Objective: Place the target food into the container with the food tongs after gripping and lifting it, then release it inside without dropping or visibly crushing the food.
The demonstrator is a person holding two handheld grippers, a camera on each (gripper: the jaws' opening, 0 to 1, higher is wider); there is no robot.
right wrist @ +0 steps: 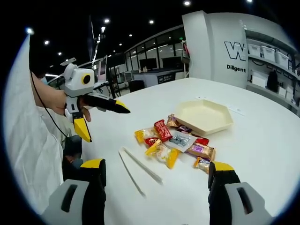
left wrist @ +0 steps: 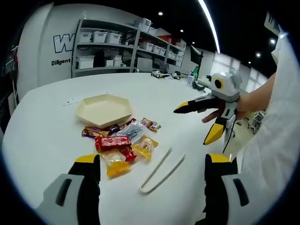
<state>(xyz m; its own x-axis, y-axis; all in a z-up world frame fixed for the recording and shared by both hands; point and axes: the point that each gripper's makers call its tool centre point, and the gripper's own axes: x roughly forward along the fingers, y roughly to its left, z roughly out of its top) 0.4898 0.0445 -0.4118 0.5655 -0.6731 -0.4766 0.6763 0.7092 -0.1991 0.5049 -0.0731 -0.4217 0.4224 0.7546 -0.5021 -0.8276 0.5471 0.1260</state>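
Table: a white round table (left wrist: 42,136) carried every item in the scene.
Container: a cream hexagonal tray (left wrist: 104,110) lay flat on the table, nothing inside it; in the right gripper view it (right wrist: 204,116) sat beyond the food.
Target food: a cluster of wrapped snacks (left wrist: 123,145) lay just beside the tray's near edge, red, yellow, silver and brown packets touching or overlapping; seen also in the right gripper view (right wrist: 173,144).
Food tongs: white tongs (left wrist: 161,171) lay flat on the table just beside the snacks, arms slightly parted, touched by neither gripper; in the right gripper view they (right wrist: 139,169) lay between the snacks and the table edge.
Left gripper: the left gripper (left wrist: 152,168) hovered above the table, jaws spread wide, nothing between them; also seen from the other camera (right wrist: 103,121).
Right gripper: the right gripper (right wrist: 157,176) was held above the table, jaws wide apart, nothing held; it appeared in the left gripper view (left wrist: 199,123), gripped by a hand (left wrist: 241,104).
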